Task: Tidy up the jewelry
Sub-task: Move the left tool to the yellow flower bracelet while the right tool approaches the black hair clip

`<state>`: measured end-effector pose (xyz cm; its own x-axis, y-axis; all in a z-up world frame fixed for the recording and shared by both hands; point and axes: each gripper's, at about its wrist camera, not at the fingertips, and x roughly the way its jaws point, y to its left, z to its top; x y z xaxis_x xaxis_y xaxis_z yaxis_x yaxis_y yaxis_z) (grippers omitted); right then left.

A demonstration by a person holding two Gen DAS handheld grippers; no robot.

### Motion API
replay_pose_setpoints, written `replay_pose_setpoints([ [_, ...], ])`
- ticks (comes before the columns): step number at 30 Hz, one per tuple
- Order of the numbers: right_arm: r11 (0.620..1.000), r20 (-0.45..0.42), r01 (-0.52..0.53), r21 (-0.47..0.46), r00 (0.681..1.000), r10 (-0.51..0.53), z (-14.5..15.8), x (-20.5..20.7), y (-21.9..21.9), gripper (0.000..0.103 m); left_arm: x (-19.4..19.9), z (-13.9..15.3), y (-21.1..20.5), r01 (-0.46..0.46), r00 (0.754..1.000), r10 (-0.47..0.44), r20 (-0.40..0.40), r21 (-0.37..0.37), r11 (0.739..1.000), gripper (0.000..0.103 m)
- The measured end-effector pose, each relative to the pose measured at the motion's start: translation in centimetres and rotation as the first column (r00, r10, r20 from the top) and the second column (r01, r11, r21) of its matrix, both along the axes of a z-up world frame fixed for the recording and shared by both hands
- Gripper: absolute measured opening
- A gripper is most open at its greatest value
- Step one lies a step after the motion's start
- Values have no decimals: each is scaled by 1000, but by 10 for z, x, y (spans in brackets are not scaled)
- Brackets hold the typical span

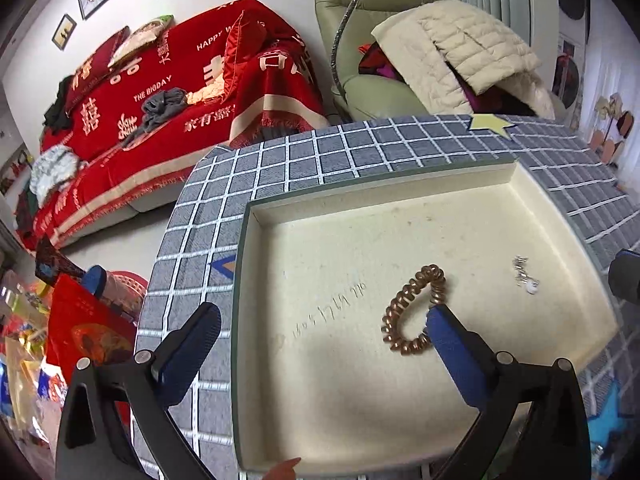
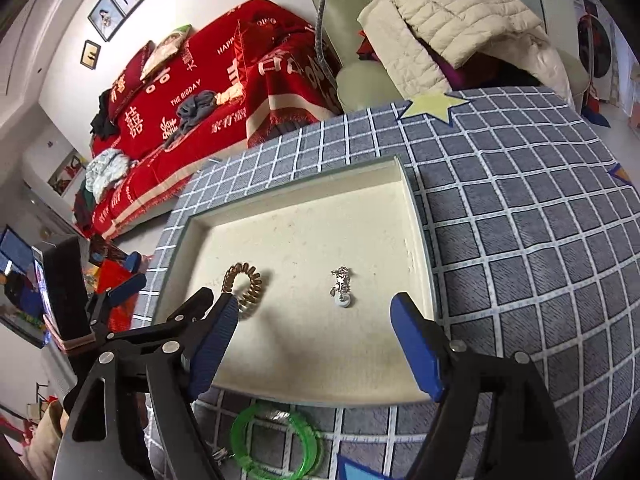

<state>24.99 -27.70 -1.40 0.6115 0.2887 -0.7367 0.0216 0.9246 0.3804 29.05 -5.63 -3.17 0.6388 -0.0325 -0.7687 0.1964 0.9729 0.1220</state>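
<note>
A cream tray (image 1: 400,200) with a green rim lies on the grey checked tablecloth; it also shows in the right wrist view (image 2: 304,344). In it lie a coppery spiral band (image 1: 412,312), also in the right wrist view (image 2: 244,284), and a small silver chain with a pearl (image 1: 525,276), also in the right wrist view (image 2: 341,286). My left gripper (image 1: 320,320) is open over the tray's left part, its right finger beside the spiral band. My right gripper (image 2: 314,320) is open above the tray's near side, the chain between its fingers further off. A green bangle (image 2: 276,440) lies on the cloth in front of the tray.
The grey checked tablecloth (image 2: 520,240) carries a yellow star patch (image 2: 432,108). Behind the table stand a sofa under a red cover (image 1: 180,92) and a green armchair (image 1: 360,92) with a cream quilted jacket. Red bags and clutter sit on the floor at left (image 1: 88,320).
</note>
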Motion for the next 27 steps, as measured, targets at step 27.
replay_pose_setpoints([
  [27,997,-46,73,-20,996,-74,-20,-166,-15,103,-160,-25,82,-120,988,107,-107,-117,986,103],
])
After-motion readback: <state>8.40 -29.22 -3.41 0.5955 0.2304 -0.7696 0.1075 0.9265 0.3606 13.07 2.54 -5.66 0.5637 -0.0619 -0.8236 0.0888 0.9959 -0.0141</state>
